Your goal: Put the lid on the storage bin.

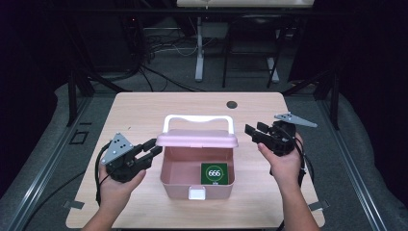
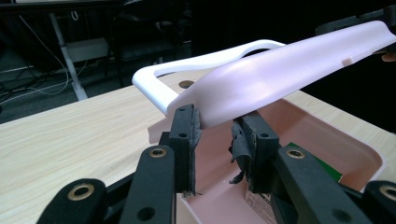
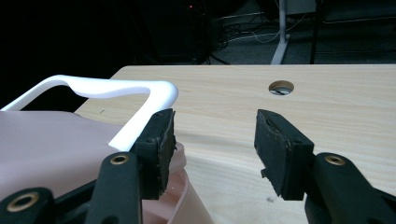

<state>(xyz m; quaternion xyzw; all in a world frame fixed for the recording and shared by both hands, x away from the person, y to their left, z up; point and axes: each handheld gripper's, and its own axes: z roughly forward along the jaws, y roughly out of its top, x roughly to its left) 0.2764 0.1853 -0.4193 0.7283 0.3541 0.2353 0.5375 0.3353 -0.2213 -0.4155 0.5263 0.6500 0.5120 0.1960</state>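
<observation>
in the high view a pink box (image 1: 197, 180) sits near the middle of the wooden counter (image 1: 144, 110), toward the person's side, with its pink lid (image 1: 196, 139) raised partway over the back of the box and a white handle (image 1: 198, 120) standing above it. a green card (image 1: 214, 173) marked 666 lies inside the box on the right. the left gripper (image 1: 153, 147) is held just beside the lid's left end, its jaws apart, and the right gripper (image 1: 254, 131) is held near the lid's right end, a small gap between them, its jaws also apart. in the left gripper view the two black jaws stand open on either side of the lid's (image 2: 280, 74) near edge, which dips into the gap between them; whether the pads touch it cannot be told. the box's pink inside (image 2: 299, 135) and a corner of the green card (image 2: 327, 169) show below. in the right gripper view the jaws are wide open over bare counter (image 3: 299, 93), the left one just beside the white handle (image 3: 116, 91) and the box's corner (image 3: 180, 196), and the lid (image 3: 51, 140) lies off to the left.
</observation>
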